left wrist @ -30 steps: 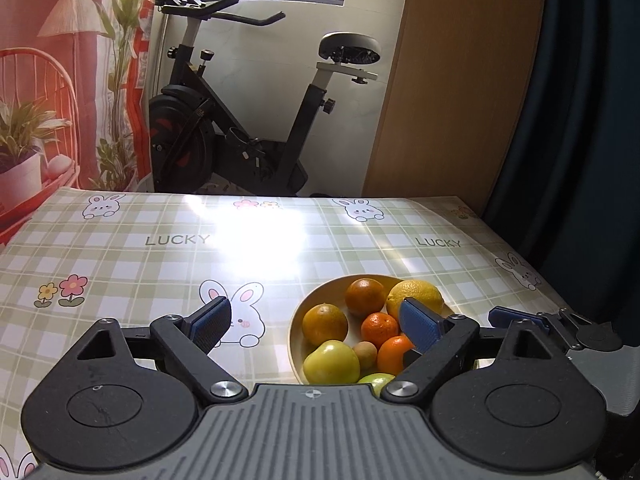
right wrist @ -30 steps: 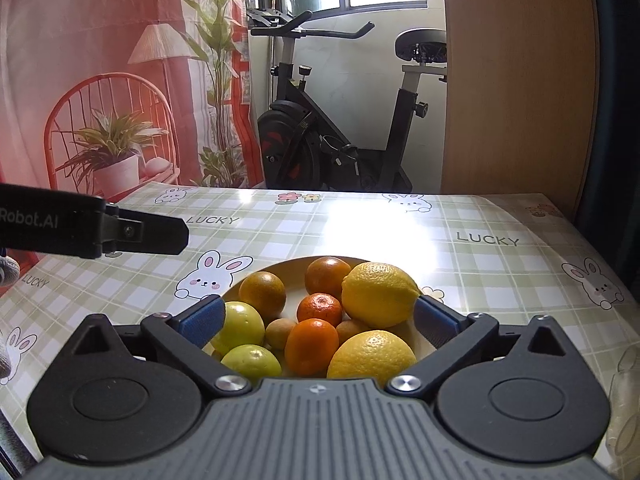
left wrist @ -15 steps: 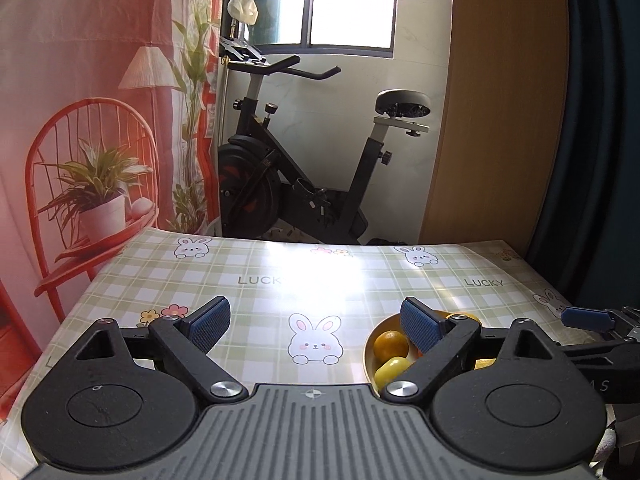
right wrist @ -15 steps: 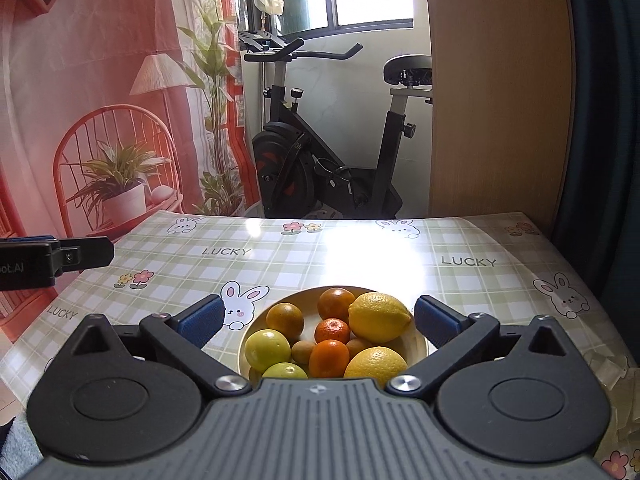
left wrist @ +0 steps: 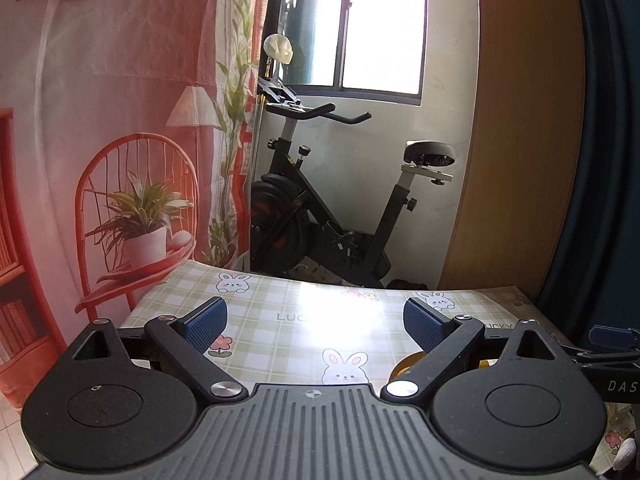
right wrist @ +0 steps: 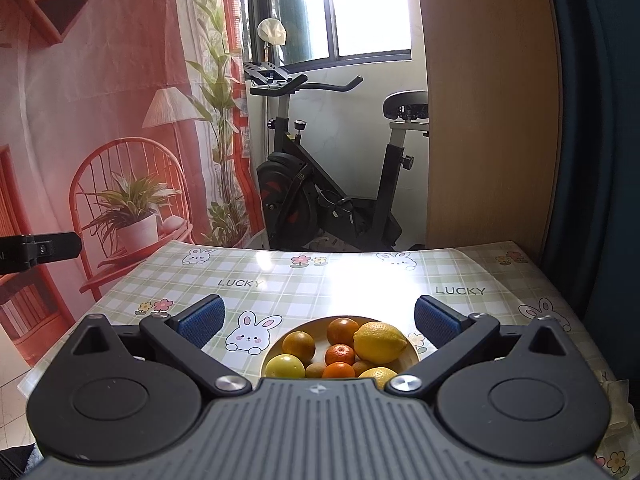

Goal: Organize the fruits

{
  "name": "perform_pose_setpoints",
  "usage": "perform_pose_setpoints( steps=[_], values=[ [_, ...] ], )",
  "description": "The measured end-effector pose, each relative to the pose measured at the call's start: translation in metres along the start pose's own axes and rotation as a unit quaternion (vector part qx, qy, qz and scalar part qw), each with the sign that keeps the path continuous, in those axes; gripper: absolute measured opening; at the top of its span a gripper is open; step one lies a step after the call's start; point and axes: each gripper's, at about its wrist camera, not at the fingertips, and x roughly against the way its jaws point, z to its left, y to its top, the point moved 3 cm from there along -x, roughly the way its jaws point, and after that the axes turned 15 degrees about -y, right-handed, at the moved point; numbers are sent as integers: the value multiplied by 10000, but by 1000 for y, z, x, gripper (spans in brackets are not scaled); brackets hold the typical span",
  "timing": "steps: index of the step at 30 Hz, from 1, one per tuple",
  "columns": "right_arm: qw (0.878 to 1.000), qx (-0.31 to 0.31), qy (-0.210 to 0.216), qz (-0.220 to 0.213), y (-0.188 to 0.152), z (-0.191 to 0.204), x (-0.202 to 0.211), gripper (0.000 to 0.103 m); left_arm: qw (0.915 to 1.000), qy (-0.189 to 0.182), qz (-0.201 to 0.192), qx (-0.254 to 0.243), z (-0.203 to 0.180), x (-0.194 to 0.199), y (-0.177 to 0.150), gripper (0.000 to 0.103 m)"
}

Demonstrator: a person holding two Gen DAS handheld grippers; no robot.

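Checked rabbit-print tablecloth [right wrist: 280, 280], exercise bike [right wrist: 320, 184] behind | fruits [right wrist: 340, 350] gathered in the plate [right wrist: 276, 350], so none roll | left gripper [left wrist: 316, 316] and right gripper [right wrist: 318, 316] both spread, empty, raised above the table, apparently clear of the pile.

The bowl [left wrist: 405, 365] — mostly hidden behind the left gripper [left wrist: 316, 322] — fruits unseen there.

Ahead of the right tongs, one bowl [right wrist: 412, 354] holds four oranges [right wrist: 343, 330], two lemons [right wrist: 379, 341], one yellow-green citrus [right wrist: 285, 366] and two small brown fruits [right wrist: 314, 370], partly hidden.
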Motion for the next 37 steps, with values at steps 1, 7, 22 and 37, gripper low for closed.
perform_pose_setpoints(
  steps=[1, 7, 22, 37],
  values=[
    [10000, -11, -1, -9, 1, 0, 1, 103, 10000, 20, -2, -23, -1, 2, 1, 96],
    [10000, -56, 14, -75, 0, -4, 9, 103, 10000, 64, -20, -66, -6, 10, 0, 96],
    [9997, -155, 4, -167, 0, -8, 18, 103, 9998, 0, 64, -180, -5, 11, 3, 97],
    [9997, -167, 13, -180, 0, -8, 19, 103, 9998, -6, 71, -191, -4, 13, 3, 97]
  ],
)
